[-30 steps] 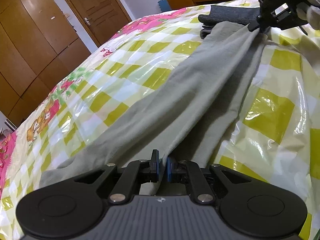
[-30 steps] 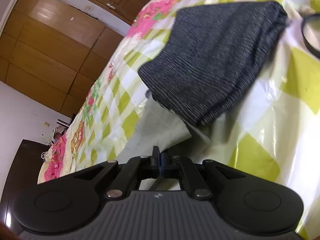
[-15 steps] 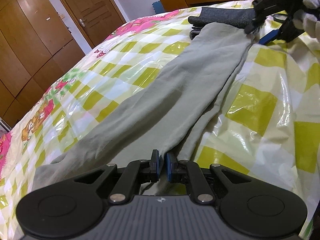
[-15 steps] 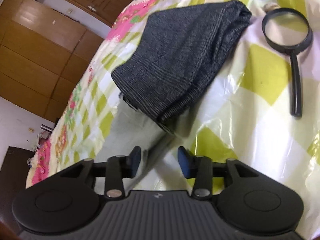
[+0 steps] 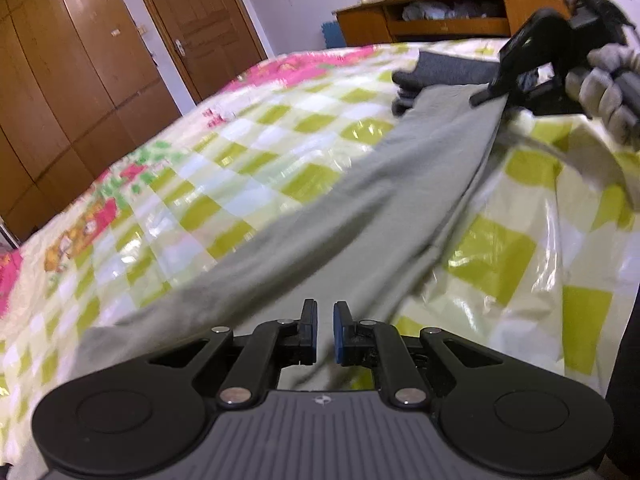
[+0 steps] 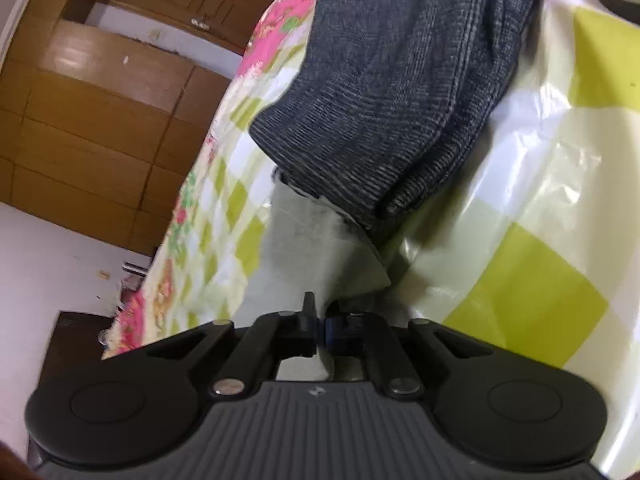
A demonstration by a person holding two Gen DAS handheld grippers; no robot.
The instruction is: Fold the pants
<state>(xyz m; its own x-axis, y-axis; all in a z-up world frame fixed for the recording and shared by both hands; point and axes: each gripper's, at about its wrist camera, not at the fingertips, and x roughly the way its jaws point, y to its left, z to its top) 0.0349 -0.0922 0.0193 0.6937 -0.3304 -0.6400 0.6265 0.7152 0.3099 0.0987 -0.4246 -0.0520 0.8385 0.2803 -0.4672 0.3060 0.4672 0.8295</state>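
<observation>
Grey pants (image 5: 360, 216): soft, light, limp; stretched across checked bedcover (image 5: 248, 152) toward 1 o'clock. Left gripper (image 5: 325, 330) pinching near end; right gripper (image 6: 320, 326), jaws just closing, clamped on far end. Best held at hems.

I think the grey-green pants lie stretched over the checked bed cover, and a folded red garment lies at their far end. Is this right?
Not quite. The folded garment at the far end is dark grey knit, not red; the right wrist view shows it close up. The rest holds: the grey-green pants lie stretched over the checked bed cover.
</observation>
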